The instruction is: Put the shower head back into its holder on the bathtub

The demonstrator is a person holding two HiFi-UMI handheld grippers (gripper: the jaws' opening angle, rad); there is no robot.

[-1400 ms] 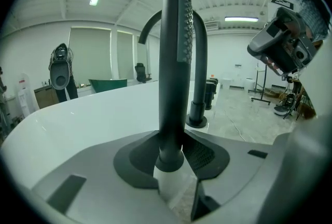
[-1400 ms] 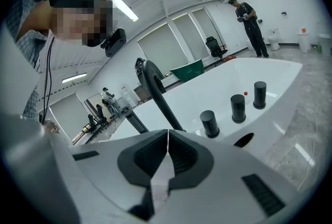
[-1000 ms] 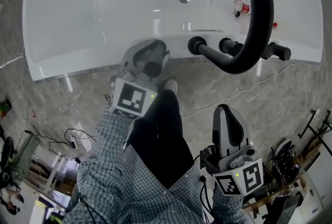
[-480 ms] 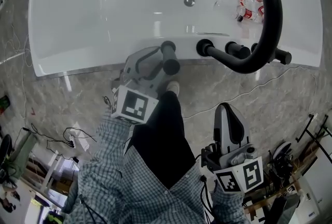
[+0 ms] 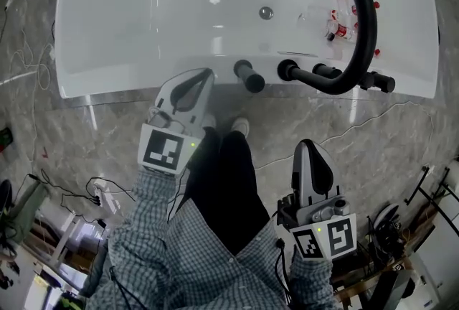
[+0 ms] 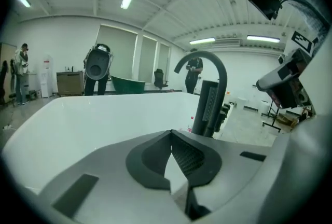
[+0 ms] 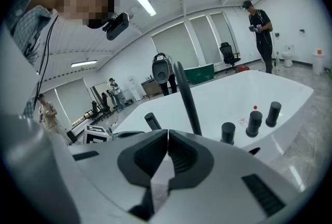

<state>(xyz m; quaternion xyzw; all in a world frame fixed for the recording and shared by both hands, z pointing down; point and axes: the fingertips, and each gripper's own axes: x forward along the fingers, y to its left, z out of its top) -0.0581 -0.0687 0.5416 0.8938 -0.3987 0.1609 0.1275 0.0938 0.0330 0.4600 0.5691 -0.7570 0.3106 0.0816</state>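
The black shower head (image 5: 249,76) stands upright on the near rim of the white bathtub (image 5: 143,79), left of the arched black faucet (image 5: 362,21). My left gripper (image 5: 204,76) is a little to its left, apart from it, jaws shut and empty. In the left gripper view the ribbed shower head (image 6: 209,109) rises just beyond the shut left gripper (image 6: 171,136), with the faucet (image 6: 207,57) behind it. My right gripper (image 5: 307,148) hangs over the floor, well short of the tub. It is shut on nothing (image 7: 167,135) and looks at the shower head (image 7: 152,122).
Black knobs (image 5: 326,72) line the rim right of the shower head, seen as knobs (image 7: 253,123) in the right gripper view. Red-and-white bottles (image 5: 337,29) lie in the tub near the drain (image 5: 266,13). Cables and stands (image 5: 100,194) lie on the marble floor at both sides. People stand far back in the room.
The left gripper was around the shower head at the rim. It has let go, drawn back to the left and shut empty. The shower head stays upright on the rim.
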